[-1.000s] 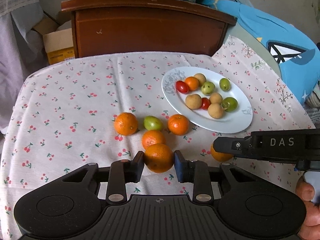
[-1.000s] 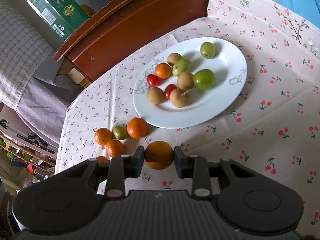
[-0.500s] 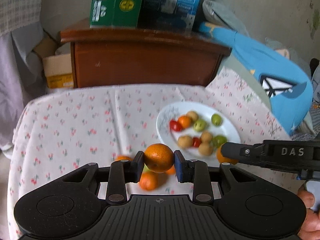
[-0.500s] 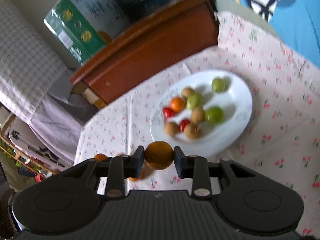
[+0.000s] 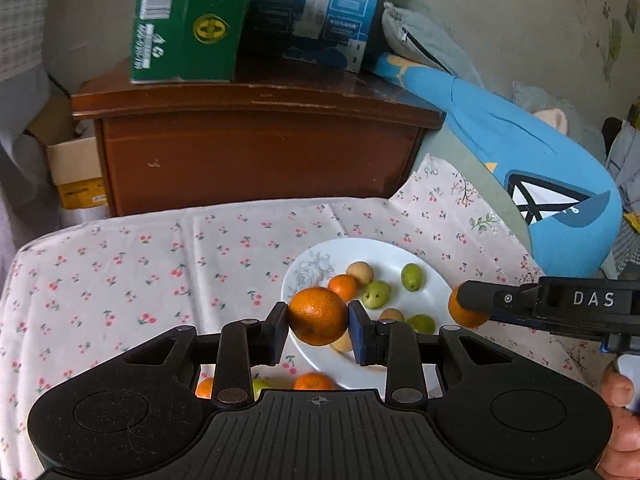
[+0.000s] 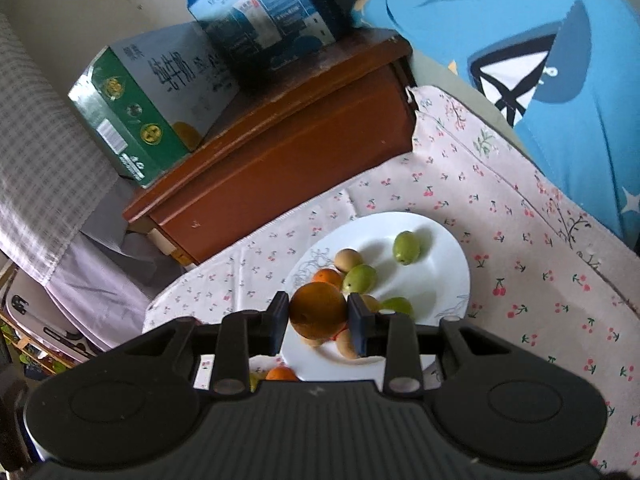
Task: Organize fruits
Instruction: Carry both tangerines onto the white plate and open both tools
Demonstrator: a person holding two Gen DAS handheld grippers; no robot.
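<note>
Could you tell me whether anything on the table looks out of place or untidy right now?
Yes: a few oranges lie loose on the tablecloth beside the white plate, where the other small fruit sits. Nothing looks spilled or damaged.

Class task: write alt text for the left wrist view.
The left gripper holds an orange above a white plate of small fruit on a cherry-print tablecloth. At right, the right gripper holds another orange.
</note>
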